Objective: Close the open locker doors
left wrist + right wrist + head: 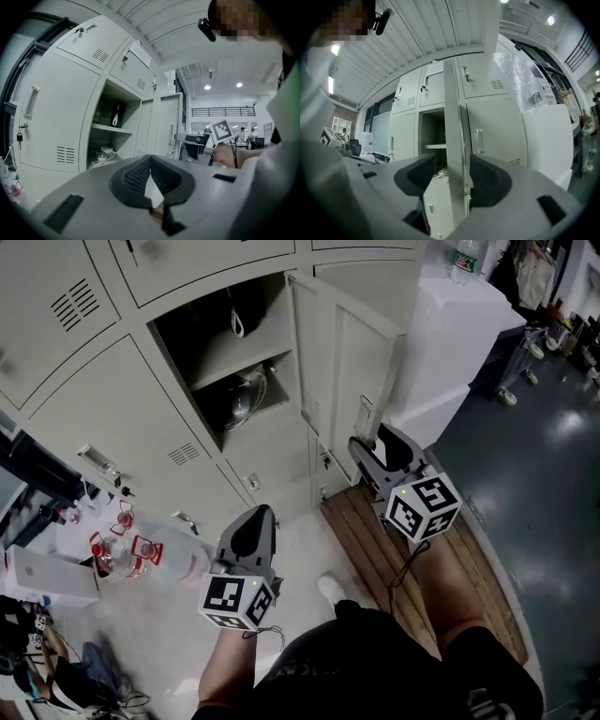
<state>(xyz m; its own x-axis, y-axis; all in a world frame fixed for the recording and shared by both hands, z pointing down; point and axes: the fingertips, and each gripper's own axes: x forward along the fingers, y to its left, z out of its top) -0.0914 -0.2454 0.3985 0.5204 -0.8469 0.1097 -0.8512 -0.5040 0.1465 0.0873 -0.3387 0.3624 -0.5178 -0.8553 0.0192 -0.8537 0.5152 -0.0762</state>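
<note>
1. Locker door [349, 362] stands wide open, right of its shelved compartment [234, 362].
2. Right gripper [452, 171]: jaws apart, straddling the door's free edge, not clamping it.
3. Left gripper [150, 159]: jaws together, empty, left of door.

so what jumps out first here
One open locker gapes among the closed lockers, its door swung out to the right. The right gripper faces that door's edge with jaws apart. The left gripper, to its left, is shut.

Dim, even light; fisheye-warped, dark-vignetted gripper views.
</note>
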